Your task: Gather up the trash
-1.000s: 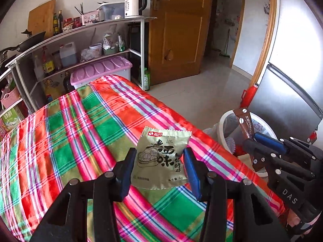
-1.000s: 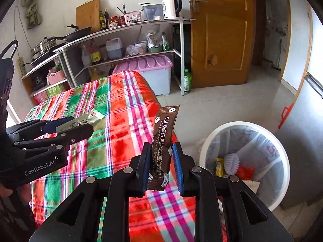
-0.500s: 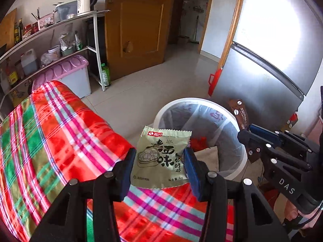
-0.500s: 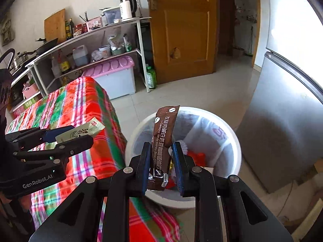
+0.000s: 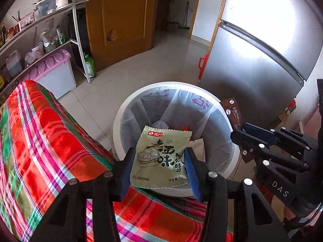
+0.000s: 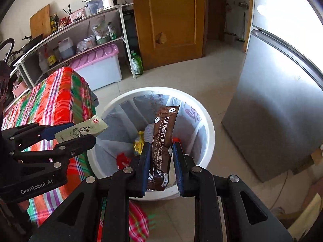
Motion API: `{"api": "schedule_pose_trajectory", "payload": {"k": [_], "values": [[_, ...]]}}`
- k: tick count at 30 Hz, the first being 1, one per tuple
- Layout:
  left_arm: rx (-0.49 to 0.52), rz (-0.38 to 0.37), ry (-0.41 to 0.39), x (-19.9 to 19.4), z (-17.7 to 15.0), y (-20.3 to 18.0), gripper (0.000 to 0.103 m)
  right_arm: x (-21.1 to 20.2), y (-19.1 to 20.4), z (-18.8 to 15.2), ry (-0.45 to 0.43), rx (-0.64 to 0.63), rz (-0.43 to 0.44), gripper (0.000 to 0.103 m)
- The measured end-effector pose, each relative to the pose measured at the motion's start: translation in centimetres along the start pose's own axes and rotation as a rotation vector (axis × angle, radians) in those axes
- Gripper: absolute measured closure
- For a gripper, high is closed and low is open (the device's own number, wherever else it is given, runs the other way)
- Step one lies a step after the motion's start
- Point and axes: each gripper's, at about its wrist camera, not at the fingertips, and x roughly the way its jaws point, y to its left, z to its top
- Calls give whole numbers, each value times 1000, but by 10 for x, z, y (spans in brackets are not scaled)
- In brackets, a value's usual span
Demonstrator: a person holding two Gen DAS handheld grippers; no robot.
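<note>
From your left wrist camera, your left hand-held gripper is clamped on the pale green sachet, the two blue pads pressing its side edges so it stands flat between them. It hangs just past the edge of the plaid-covered worktop, with the upper part of the packet over the near side of the white bin. The bin is lined with a clear bag and already holds a few scraps. Off to the right you can see your right hand-held gripper with the brown coffee stick poking up over the bin's far rim.

From your right wrist camera, your right hand-held gripper looks narrowed around the brown coffee stick; a thin gap shows beside the right pad, so the pinch may be light. The stick stands upright directly above the bin's opening, over a yellow wrapper and red scraps. Your left hand-held gripper shows at the left with the green sachet near the bin's rim.

You appear to be at the drop step: both pieces are carried and poised at the bin. Next, nudge your left packet a little farther over the opening, then open each gripper so the trash falls inside, not onto the rim or floor.
</note>
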Motion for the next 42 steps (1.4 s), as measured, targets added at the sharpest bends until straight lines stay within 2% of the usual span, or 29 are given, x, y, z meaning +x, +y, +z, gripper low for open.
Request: {"api": "schedule_pose_trajectory", "payload": {"k": [9, 13, 15, 17, 18, 24, 30, 42], "values": [[-3, 29, 26, 12, 1, -1, 50, 27, -8, -3, 69, -5, 13, 80], [-8, 29, 32, 16, 1, 0, 44, 34, -10, -3, 87, 2, 10, 78], [-12, 32, 35, 17, 1, 1, 38, 36, -9, -3, 95, 2, 9, 70], [-17, 39, 33, 17, 1, 2, 33, 37, -9, -3, 93, 8, 3, 54], [-21, 39, 33, 17, 1, 3, 33, 37, -10, -3, 91, 11, 4, 53], [-31, 45, 24, 12, -1, 6, 28, 32, -11, -5, 78, 30, 6, 52], [-38, 47, 8, 2, -4, 9, 27, 23, -9, -7, 58, 40, 6, 51], [-54, 73, -82, -38, -16, 13, 26, -8, 4, -12, -6, 49, -4, 51]]}}
